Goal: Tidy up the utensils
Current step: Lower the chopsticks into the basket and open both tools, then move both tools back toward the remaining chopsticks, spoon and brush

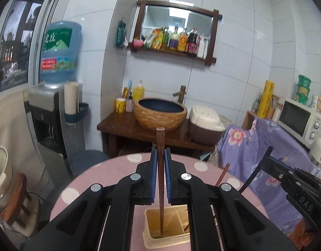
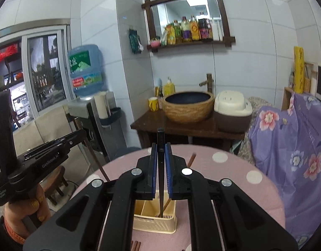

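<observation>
the left gripper (image 1: 160, 161) has its blue pads pressed tight on a brown chopstick (image 1: 160, 167) – a long wooden stick, round and flat at the top, thin at the bottom. it stands straight up, and its thin end is down inside the cream holder (image 1: 152, 226), in the left part. the holder is a small plastic box with a wall down the middle and little slots in the bottom, and it sits on the pink table (image 1: 110, 171) with white dots. the right gripper (image 2: 160, 163) is squeezed shut on a black chopstick (image 2: 160, 146) – dark, with square sides – and its tip is down in the holder too. another brown stick (image 2: 190, 160) leans in the holder behind it, and the ends of more brown sticks (image 2: 135, 245) lie on the table near the bottom edge. from the left side you can read "das" in white on the other gripper's body, and from the right side you can read "genrobot.ai". the big blue water bottle (image 1: 59, 50) on the dispenser has a green label with writing i can't read.
</observation>
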Motion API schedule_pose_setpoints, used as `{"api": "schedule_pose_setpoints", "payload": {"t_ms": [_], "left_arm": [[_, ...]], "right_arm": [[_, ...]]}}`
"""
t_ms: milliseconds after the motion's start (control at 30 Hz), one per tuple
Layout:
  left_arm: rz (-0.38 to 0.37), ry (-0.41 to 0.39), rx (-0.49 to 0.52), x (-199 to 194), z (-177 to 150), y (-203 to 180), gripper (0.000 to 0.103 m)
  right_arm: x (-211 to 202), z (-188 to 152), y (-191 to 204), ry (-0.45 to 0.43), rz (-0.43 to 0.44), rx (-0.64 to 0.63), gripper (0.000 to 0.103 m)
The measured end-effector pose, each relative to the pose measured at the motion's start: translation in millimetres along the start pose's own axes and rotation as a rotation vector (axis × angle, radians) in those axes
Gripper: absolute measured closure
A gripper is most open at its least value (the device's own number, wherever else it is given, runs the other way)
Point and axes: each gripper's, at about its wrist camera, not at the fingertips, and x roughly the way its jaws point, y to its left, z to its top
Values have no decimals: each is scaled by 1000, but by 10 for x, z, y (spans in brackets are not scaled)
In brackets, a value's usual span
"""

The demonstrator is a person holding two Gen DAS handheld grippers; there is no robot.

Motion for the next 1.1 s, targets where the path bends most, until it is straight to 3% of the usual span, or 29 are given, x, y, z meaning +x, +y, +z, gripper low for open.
{"api": "schedule_pose_setpoints", "payload": {"t_ms": [267,567,633,667,700,767,833,900,967,1100], "left_arm": [[0,115,-54,389,-429,195,95],[-11,154,-76,461,-561,287,93],[-21,158,-68,425,-579,272,76],[-17,150,-62,383,-592,262,52],[-7,129,-54,320,-609,255,39],[6,99,-30,211,-661,228,36],[2,100,1,96,-740,200,31],[-2,99,10,1,-825,202,18],[0,101,15,-111,-952,223,11],[7,142,49,-239,-1267,247,6]], "right_arm": [[374,-443,-212,92,-10,92,95],[330,-551,-294,61,-24,105,94],[295,-575,-266,47,-33,93,93],[280,-588,-250,43,-35,84,87],[255,-607,-236,39,-37,76,82],[179,-652,-210,21,-48,59,54],[77,-717,-180,-9,-67,38,54],[-3,-797,-167,-9,-79,23,53],[-78,-892,-182,0,-85,21,48],[-240,-1157,-195,17,-109,0,38]]}}
